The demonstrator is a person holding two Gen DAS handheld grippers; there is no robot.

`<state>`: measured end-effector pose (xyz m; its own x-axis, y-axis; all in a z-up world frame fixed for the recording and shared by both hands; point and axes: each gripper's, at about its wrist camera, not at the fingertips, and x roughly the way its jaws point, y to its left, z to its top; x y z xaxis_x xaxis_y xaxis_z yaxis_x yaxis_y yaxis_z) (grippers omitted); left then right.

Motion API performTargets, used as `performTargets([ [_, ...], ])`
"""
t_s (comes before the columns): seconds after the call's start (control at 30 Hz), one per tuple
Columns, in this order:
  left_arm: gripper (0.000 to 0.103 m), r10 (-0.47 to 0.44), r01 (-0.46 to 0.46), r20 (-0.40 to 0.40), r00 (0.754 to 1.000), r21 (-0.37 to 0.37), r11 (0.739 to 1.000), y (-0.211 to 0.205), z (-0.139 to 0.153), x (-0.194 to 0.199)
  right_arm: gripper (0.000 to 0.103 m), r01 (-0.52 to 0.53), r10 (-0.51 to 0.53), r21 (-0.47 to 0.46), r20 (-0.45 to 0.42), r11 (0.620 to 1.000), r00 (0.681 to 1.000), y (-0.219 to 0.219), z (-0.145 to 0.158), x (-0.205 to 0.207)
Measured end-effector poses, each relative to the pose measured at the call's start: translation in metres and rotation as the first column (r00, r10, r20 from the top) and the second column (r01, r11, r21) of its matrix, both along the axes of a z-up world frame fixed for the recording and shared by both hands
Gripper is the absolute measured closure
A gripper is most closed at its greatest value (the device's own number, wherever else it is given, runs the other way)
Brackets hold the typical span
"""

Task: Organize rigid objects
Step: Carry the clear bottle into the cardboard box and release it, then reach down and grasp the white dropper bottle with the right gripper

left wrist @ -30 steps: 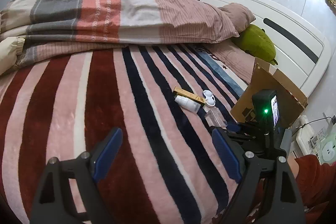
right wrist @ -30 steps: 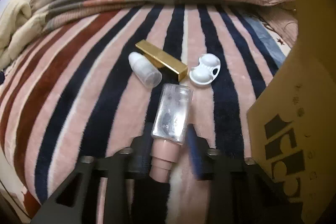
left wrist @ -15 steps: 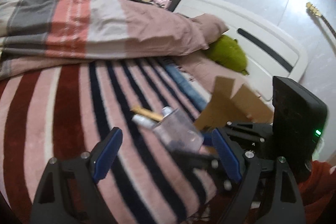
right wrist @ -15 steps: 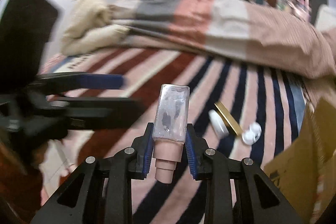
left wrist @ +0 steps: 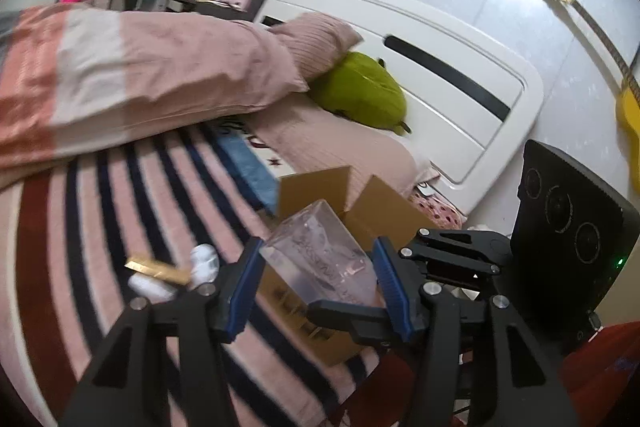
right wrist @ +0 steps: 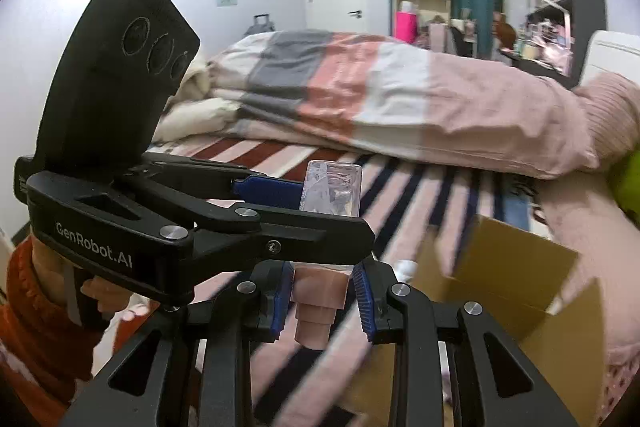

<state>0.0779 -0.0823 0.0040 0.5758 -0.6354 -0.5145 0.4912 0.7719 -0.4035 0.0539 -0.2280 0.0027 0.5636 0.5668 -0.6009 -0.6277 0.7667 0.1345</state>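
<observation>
While both grippers' fingers clamp a clear bottle, striped bed blanket, cardboard box below.

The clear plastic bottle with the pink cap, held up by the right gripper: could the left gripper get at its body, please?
Probably yes: the left gripper has just been closing with the clear plastic bottle between its pads, apparently touching both sides; the right gripper clamps only the pink cap.

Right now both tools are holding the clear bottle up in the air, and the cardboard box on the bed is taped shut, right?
Not quite: the cardboard box is open, its flaps up, as the left wrist view shows. Both tools do hold the clear bottle.
</observation>
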Motion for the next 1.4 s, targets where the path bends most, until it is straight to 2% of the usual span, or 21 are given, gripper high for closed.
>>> performTargets([
  [0.27, 0.051, -0.119, 0.123, -0.057, 0.991, 0.074, 0.990, -0.092, -0.007, 0.041, 0.079, 0.125, -0.125, -0.012, -0.067, 0.992, 0.990, -0.081, -0.019, 0.018],
  [0.4, 0.051, -0.151, 0.159, -0.095, 0.984, 0.086, 0.983, -0.117, -0.016, 0.056, 0.079, 0.151, -0.154, -0.033, -0.102, 0.988, 0.983, -0.105, -0.029, 0.025],
  [0.6, 0.050, -0.169, 0.181, -0.120, 0.978, 0.093, 0.979, -0.132, -0.019, 0.068, 0.079, 0.174, -0.182, -0.079, -0.103, 0.981, 0.978, -0.114, -0.035, 0.030],
  [0.63, 0.048, -0.170, 0.181, -0.114, 0.979, 0.095, 0.979, -0.132, -0.018, 0.068, 0.079, 0.188, -0.196, -0.086, -0.098, 0.978, 0.976, -0.116, -0.035, 0.030],
  [0.67, 0.037, -0.172, 0.183, -0.107, 0.979, 0.103, 0.978, -0.132, -0.015, 0.067, 0.076, 0.201, -0.209, -0.089, -0.094, 0.976, 0.973, -0.117, -0.034, 0.028],
  [0.7, 0.026, -0.166, 0.176, -0.096, 0.981, 0.107, 0.978, -0.130, -0.013, 0.065, 0.071, 0.211, -0.220, -0.092, -0.092, 0.973, 0.971, -0.117, -0.033, 0.026],
  [0.77, 0.018, -0.146, 0.152, -0.062, 0.987, 0.114, 0.982, -0.120, -0.006, 0.059, 0.052, 0.216, -0.223, -0.083, -0.087, 0.973, 0.971, -0.117, -0.030, 0.024],
  [0.8, 0.018, -0.141, 0.147, -0.052, 0.989, 0.117, 0.982, -0.116, -0.003, 0.057, 0.050, 0.216, -0.223, -0.082, -0.081, 0.973, 0.972, -0.116, -0.029, 0.022],
  [0.93, 0.015, -0.086, 0.087, -0.013, 0.996, 0.146, 0.985, -0.093, 0.011, 0.043, 0.048, 0.211, -0.218, -0.092, -0.066, 0.973, 0.974, -0.108, -0.021, 0.019],
  [1.13, 0.014, 0.007, -0.012, 0.032, 0.999, 0.141, 0.990, -0.041, 0.024, 0.018, 0.046, 0.191, -0.195, -0.106, -0.037, 0.976, 0.980, -0.086, -0.008, 0.012],
  [1.4, 0.013, 0.149, -0.157, 0.070, 0.986, 0.127, 0.979, 0.044, 0.017, -0.018, 0.046, 0.109, -0.110, -0.113, -0.001, 0.988, 0.994, -0.017, 0.010, 0.002],
])
